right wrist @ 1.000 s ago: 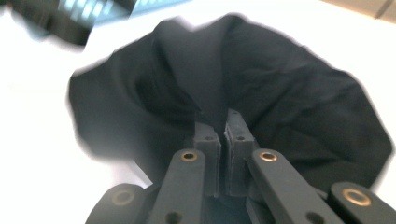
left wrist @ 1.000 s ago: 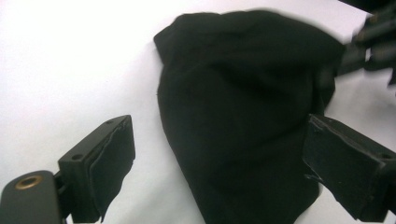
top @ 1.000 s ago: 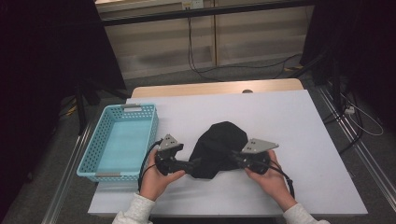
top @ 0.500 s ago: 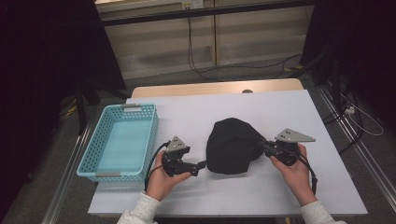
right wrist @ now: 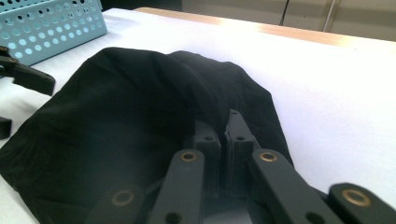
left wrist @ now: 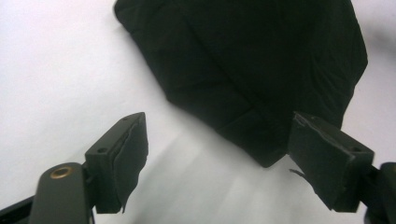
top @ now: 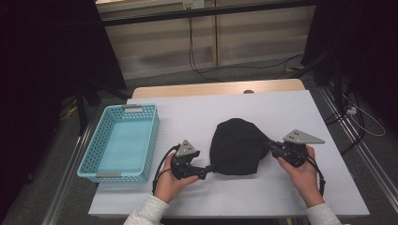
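Observation:
A black cloth (top: 234,147) lies rumpled on the white table (top: 281,108), and both gripper views show it too (left wrist: 243,56) (right wrist: 116,130). My right gripper (top: 272,146) is shut on the cloth's right edge, with a fold pinched between its closed jaws (right wrist: 223,126). My left gripper (top: 209,169) rests low at the cloth's near left corner. Its jaws (left wrist: 217,140) have just been closing but still stand wide apart. The cloth's corner reaches into the gap beside the right-hand pad (left wrist: 327,163), and neither pad presses on it.
A light blue perforated basket (top: 89,154) stands at the table's left side, its wall (right wrist: 51,23) visible beyond the cloth. A wooden strip runs along the table's far edge. Cables trail on the floor behind.
The right gripper has drawn the cloth's edge to the right, and the cloth has shifted right and spread flatter. The left gripper no longer sits in the cloth and rests just left of it.

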Available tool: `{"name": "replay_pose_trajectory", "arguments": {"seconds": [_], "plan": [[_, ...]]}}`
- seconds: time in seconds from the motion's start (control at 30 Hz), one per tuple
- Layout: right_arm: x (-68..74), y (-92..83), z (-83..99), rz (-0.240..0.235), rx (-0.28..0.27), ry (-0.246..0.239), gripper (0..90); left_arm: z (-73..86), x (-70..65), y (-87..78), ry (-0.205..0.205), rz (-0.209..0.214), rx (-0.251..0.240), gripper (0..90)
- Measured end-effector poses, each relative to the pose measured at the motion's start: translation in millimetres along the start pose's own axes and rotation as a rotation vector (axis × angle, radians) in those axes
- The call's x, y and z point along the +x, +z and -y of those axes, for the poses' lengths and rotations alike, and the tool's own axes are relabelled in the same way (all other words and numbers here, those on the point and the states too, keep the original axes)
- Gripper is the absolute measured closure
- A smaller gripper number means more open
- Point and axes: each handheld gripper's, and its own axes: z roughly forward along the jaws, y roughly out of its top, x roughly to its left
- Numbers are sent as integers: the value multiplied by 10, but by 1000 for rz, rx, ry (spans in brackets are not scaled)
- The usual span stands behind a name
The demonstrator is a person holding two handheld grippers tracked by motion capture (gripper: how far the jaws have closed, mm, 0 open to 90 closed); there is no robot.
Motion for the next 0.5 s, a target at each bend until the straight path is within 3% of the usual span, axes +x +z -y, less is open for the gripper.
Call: {"name": "replay_pose_trajectory", "arguments": {"seconds": [0.1,0.2,0.37,0.5], "plan": [[18,-16,4,-8,-2,-11,864,-1,-42,54,9,0,1,252],[23,-56,8,-5,-2,-14,864,-21,-70,113,-5,-6,-15,347],[-48,-167,27,13,-9,-6,864,-49,-132,241,-2,-2,15,491],[-94,-219,74,21,-5,7,864,-57,-128,271,-37,10,44,627]]}}
